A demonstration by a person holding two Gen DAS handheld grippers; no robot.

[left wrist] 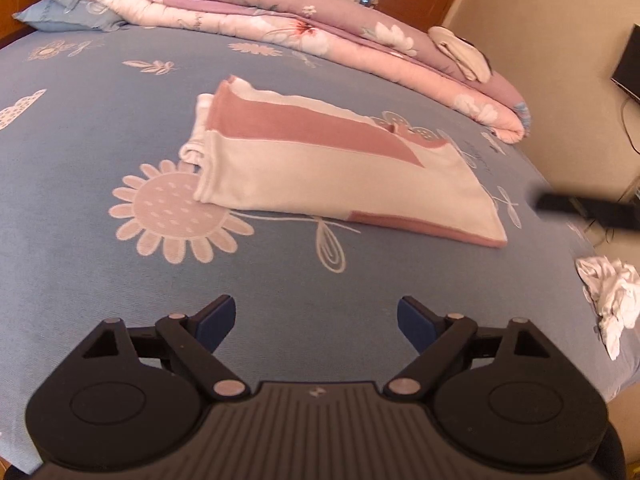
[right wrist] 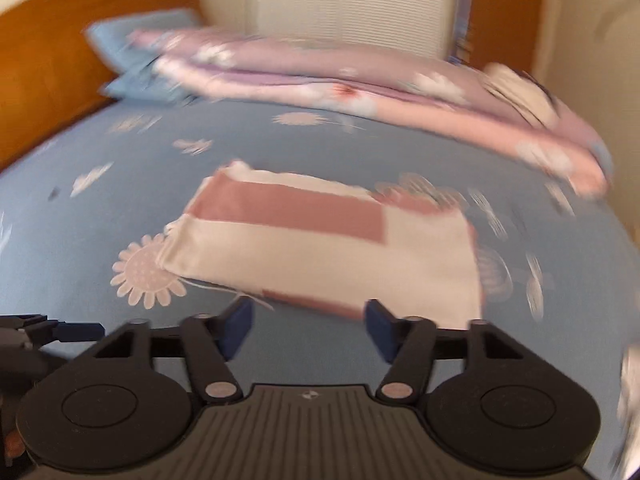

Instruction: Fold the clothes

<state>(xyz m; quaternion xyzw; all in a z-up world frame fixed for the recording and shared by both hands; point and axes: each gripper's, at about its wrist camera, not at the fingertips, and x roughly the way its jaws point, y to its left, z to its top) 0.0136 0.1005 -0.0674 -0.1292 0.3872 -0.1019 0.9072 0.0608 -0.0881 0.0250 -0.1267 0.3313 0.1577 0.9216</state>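
Your left gripper [left wrist: 316, 316] and right gripper [right wrist: 308, 326] both gape empty; the folded pink-and-white knit garment [left wrist: 320, 168] lies ahead on the blue flowered bedsheet [left wrist: 100, 140].

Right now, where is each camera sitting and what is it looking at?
Left wrist: sits on the left gripper, looking down across the blue bed at the folded pink-and-white garment; its open, empty jaws show.
Right wrist: sits on the right gripper, facing the same garment, blurred; its empty jaws show.
Shared: garment, bed, floral quilt.
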